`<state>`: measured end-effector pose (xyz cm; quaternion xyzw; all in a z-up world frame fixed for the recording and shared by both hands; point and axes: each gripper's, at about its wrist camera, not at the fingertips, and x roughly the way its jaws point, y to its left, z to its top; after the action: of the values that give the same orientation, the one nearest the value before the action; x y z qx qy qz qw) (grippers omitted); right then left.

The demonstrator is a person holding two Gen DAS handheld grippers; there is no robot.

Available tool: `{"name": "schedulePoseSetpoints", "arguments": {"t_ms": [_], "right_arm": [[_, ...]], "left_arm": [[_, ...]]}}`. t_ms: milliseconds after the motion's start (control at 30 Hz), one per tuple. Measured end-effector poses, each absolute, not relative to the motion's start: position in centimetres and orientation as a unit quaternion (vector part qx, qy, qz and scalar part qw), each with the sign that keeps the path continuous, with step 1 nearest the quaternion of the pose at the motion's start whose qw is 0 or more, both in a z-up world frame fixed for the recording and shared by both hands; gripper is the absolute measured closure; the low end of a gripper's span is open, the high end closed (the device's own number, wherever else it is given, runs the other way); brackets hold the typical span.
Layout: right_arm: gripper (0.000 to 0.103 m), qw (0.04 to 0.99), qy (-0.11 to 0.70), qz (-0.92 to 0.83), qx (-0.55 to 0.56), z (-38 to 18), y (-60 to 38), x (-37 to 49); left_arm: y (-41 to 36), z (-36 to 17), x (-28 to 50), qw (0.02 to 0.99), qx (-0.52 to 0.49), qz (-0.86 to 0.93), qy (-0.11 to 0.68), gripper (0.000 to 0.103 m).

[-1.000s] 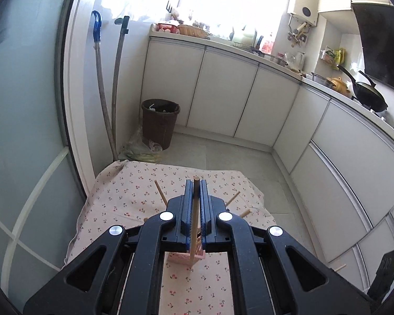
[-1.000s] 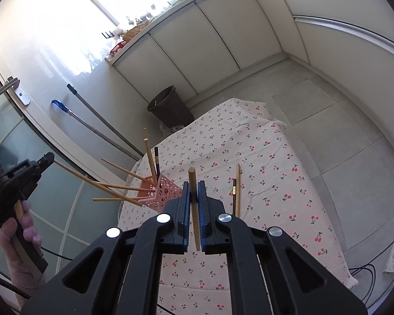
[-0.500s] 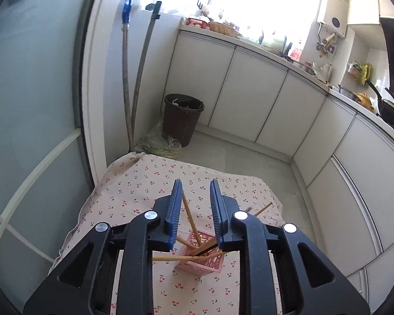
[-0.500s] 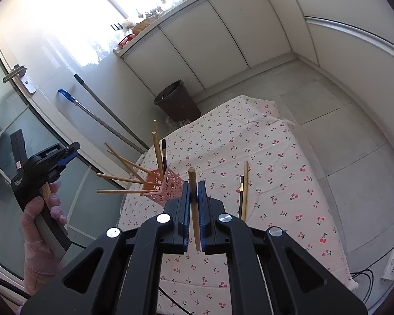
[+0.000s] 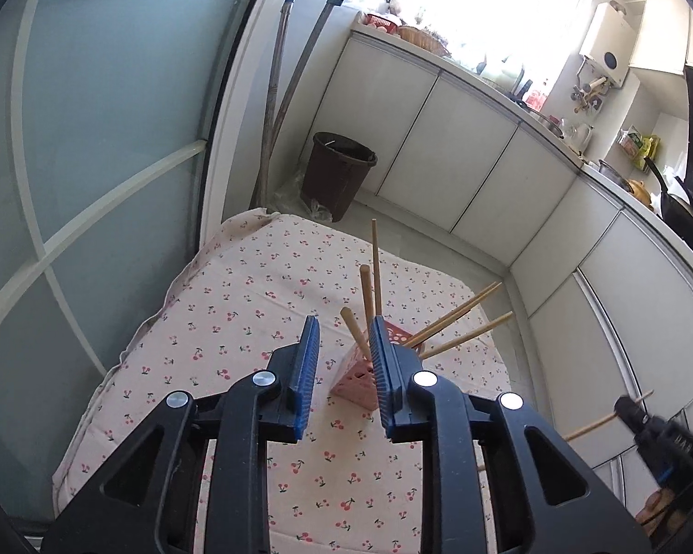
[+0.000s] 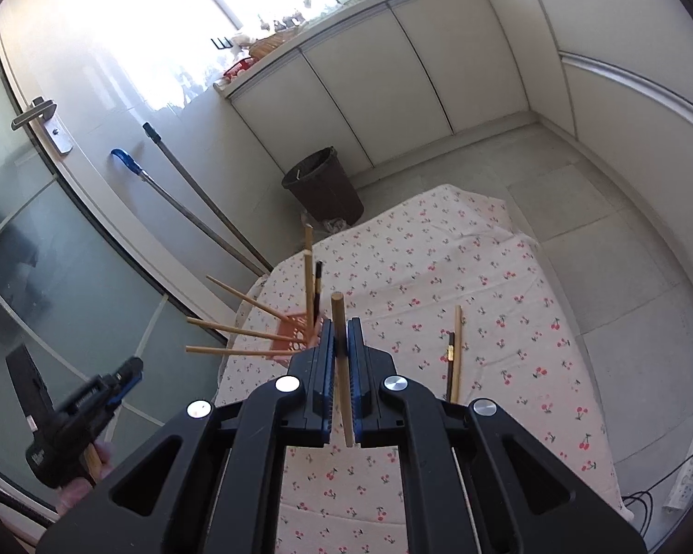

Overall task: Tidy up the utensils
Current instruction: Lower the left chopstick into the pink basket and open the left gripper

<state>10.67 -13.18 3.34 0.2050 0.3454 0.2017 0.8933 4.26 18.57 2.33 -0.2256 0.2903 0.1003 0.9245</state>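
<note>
A wooden chopstick (image 6: 342,369) is clamped in the right gripper (image 6: 340,385), just right of the pink basket (image 5: 360,381). The left gripper (image 5: 344,371) is held wide, empty, above that basket, where several chopsticks (image 5: 369,293) are stood.

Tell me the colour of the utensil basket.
Pink basket, with round holes in its walls; clearest in the left wrist view.
</note>
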Motion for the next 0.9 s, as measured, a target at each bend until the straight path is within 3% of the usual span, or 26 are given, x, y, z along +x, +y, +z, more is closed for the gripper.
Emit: {"name": "schedulePoseSetpoints", "arguments": {"t_ms": [333, 700, 733, 767, 800, 900], "right_arm": [[0.097, 0.923, 0.278, 0.201, 0.175, 11.5, -6.2, 15.6], [0.094, 0.921, 0.301, 0.184, 0.166, 5.9, -1.2, 20.0], [0.085, 0.916, 0.310, 0.187, 0.172, 4.9, -1.1, 20.3], [0.064, 0.911, 0.320, 0.192, 0.177, 4.2, -1.1, 20.5], [0.059, 0.909, 0.324, 0.191, 0.180, 3.7, -1.3, 20.5], [0.059, 0.911, 0.324, 0.189, 0.171, 3.4, -2.1, 19.6]], "left_arm": [[20.1, 2.7, 4.0, 0.919, -0.259, 0.083, 0.285, 0.078], [20.7, 2.4, 4.2, 0.915, -0.261, 0.087, 0.293, 0.078], [20.7, 2.4, 4.2, 0.916, -0.261, 0.089, 0.292, 0.078], [20.7, 2.4, 4.2, 0.916, -0.259, 0.092, 0.291, 0.078], [20.7, 2.4, 4.2, 0.917, -0.256, 0.094, 0.290, 0.078], [20.5, 2.3, 4.3, 0.918, -0.252, 0.095, 0.291, 0.077]]}}
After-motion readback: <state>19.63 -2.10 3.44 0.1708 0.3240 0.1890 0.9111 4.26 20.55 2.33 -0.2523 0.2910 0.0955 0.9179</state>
